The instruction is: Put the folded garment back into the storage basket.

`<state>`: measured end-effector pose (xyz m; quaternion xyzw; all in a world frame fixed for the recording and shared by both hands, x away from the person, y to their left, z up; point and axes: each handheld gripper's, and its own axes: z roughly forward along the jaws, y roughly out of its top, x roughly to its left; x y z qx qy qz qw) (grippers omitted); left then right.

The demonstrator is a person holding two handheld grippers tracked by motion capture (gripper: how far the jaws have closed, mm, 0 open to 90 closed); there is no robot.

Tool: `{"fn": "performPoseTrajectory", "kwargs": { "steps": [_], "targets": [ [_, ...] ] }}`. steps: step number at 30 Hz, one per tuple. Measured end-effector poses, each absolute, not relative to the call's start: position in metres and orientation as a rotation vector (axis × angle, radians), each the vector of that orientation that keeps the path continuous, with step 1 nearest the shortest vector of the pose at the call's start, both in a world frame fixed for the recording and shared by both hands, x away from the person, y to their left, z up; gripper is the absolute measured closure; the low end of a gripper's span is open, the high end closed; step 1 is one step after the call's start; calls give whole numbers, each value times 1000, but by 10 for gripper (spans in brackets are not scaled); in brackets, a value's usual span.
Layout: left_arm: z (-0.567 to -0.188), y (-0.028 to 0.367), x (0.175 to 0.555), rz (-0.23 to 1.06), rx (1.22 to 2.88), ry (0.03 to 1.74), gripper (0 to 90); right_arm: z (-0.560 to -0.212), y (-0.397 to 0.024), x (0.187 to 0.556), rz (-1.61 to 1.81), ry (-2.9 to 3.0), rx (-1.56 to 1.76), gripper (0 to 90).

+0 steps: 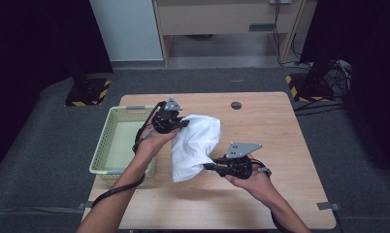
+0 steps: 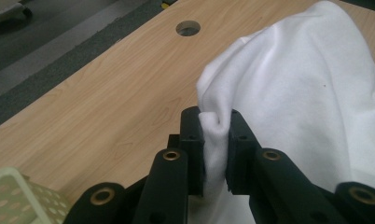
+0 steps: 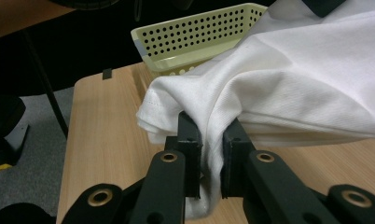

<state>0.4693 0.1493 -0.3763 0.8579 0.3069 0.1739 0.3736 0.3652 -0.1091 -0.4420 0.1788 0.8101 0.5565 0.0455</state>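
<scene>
A white cloth hangs bunched between both grippers above the wooden table. My left gripper is shut on the cloth's upper left edge; the left gripper view has a fold of the cloth pinched between its jaws, at the left gripper. My right gripper is shut on the lower right part; the right gripper view shows the cloth squeezed between the jaws of the right gripper, with a hemmed corner drooping to the left.
A pale yellow perforated basket sits at the table's left edge and also appears as the basket behind the cloth. A round hole lies near the table's far edge. Dark carpet surrounds the table.
</scene>
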Motion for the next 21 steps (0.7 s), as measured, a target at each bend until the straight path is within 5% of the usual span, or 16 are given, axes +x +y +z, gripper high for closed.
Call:
{"fn": "performPoseTrajectory", "kwargs": {
  "steps": [21],
  "targets": [
    [-360,173,481,461,2179,785,807,-429,-81,378,1717,2462,532,814]
  ]
}}
